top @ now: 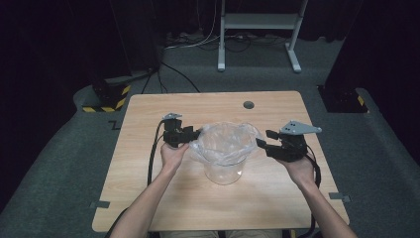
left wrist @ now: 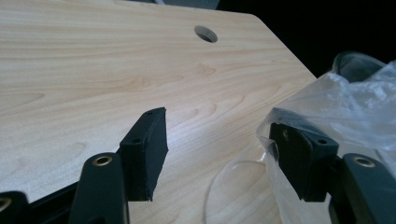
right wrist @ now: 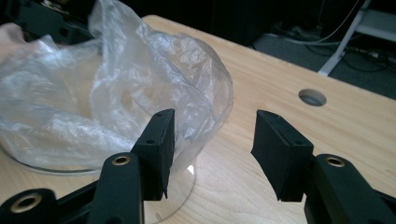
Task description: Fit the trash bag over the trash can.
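Note:
A clear plastic container [top: 225,173] stands mid-table, lined with a thin clear plastic bag [top: 225,141] whose crumpled edge puffs out over the rim. My left gripper [top: 194,134] is open at the bag's left edge. In the left gripper view the bag [left wrist: 355,102] drapes over the tip of the right-hand jaw, while the gripper [left wrist: 217,135] holds nothing between its jaws. My right gripper [top: 262,140] is open at the bag's right side. In the right gripper view its left jaw stands against the bag [right wrist: 116,93], and bare table lies under the gripper [right wrist: 214,126].
The wooden table [top: 163,198] has a round cable hole [top: 248,105] near its far edge. Behind it on the grey floor stand a white metal frame [top: 257,22], loose cables and two yellow-and-black striped bases [top: 106,101].

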Demonstrator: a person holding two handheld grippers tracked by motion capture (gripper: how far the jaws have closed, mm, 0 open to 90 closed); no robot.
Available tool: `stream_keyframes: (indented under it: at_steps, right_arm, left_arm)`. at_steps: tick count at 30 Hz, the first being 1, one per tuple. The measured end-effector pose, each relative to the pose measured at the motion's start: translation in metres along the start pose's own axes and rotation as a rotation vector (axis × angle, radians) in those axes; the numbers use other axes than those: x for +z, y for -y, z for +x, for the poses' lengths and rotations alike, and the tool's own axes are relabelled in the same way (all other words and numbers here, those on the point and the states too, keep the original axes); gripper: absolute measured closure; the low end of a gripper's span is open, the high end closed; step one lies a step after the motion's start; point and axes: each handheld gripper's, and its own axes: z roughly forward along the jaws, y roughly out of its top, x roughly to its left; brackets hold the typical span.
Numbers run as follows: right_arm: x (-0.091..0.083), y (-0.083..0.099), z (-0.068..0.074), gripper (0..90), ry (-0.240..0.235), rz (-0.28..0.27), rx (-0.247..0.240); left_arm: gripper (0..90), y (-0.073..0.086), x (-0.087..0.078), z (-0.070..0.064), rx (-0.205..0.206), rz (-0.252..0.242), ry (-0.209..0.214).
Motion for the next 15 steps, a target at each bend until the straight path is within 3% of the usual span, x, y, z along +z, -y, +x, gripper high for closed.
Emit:
stream_keyframes:
  at_steps: [9,15]
  right_arm:
    - [-0.019,-0.011,0.015,48.6,-0.041,-0.073,-0.049]
    - [-0.019,-0.015,0.016,48.6,-0.063,-0.093,-0.056]
  left_arm:
    - [33.6,-0.002,-0.011,-0.006,0.008,-0.032,-0.008]
    - [31.0,-0.001,-0.021,-0.004,0.003,-0.049,-0.004]
